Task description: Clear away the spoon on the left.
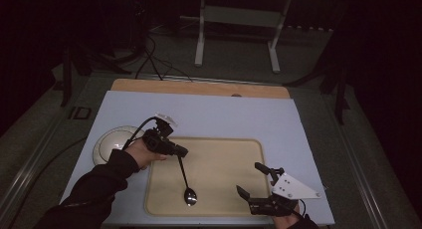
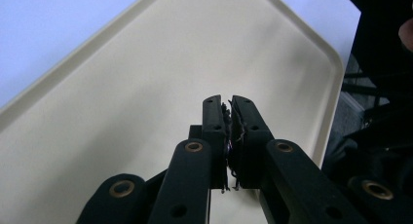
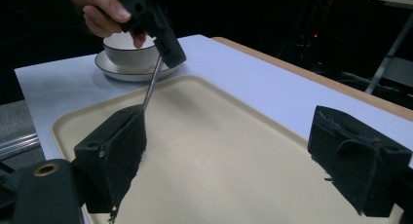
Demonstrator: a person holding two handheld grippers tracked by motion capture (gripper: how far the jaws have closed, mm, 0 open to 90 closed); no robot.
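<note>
1. A cream tray [image 1: 224,159] lies on the pale blue surface [image 1: 278,119]; its bare middle leaves open room around the work.
2. A white bowl on a saucer [image 1: 110,142] sits just off the tray's left edge, close behind the left hand (the right gripper view shows the hand nearly over it).
3. The right gripper [image 1: 260,181] hovers at the tray's near right corner, its fingers [image 3: 114,146] spread wide with nothing between them.
4. The left gripper [image 1: 182,151] has its fingers [image 2: 214,121] pressed together, pinching the top of the spoon's handle.
5. The spoon [image 1: 186,184] is dark, glossy metal with a thin straight handle, hanging steeply, bowl end low over the tray's near middle.
</note>
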